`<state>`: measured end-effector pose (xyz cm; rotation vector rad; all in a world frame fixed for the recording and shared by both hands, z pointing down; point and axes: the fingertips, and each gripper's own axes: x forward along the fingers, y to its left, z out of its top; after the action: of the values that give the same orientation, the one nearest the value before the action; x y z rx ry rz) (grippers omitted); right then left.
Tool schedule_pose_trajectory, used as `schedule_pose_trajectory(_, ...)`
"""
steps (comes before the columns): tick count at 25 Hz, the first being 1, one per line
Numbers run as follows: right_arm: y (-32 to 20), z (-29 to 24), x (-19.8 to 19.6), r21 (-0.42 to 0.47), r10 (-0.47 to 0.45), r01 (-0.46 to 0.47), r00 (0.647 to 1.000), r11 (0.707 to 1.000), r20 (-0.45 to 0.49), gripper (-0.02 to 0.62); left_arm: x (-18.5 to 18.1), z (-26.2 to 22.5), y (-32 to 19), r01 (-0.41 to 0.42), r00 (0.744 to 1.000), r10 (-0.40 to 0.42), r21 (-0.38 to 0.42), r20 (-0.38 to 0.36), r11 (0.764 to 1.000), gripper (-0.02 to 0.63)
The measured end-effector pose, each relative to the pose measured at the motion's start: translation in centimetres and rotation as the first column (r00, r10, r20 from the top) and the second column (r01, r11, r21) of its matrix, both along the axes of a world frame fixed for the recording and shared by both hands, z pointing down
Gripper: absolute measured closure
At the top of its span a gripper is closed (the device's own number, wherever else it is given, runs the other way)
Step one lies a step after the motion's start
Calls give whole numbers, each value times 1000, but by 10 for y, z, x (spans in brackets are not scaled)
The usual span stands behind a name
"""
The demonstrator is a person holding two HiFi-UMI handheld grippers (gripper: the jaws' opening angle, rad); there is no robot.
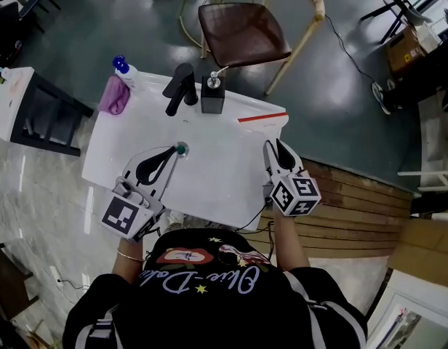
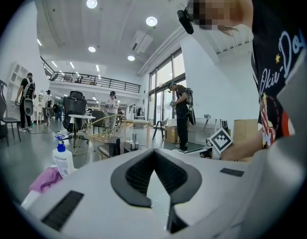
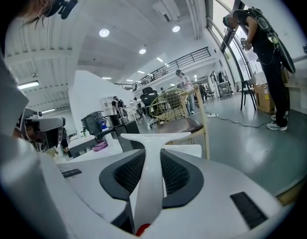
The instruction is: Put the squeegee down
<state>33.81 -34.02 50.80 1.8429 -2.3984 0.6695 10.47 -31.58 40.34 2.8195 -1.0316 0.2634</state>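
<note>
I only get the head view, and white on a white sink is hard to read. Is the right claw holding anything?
Observer: Yes. The right gripper view shows a white squeegee clamped in the right claw.
Operator: And the other one?
Observer: Its own view shows the left claw shut, tips together, nothing between.
Operator: Anyone nearby?
Observer: A person stands by the windows.
</note>
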Motion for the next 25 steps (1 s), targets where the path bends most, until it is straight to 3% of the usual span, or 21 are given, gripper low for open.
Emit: schedule_pose_trajectory(25, -26, 40, 1, -89, -66, 55, 991, 994, -121, 495, -23, -5, 3, 101, 995, -101, 7, 6, 995, 592)
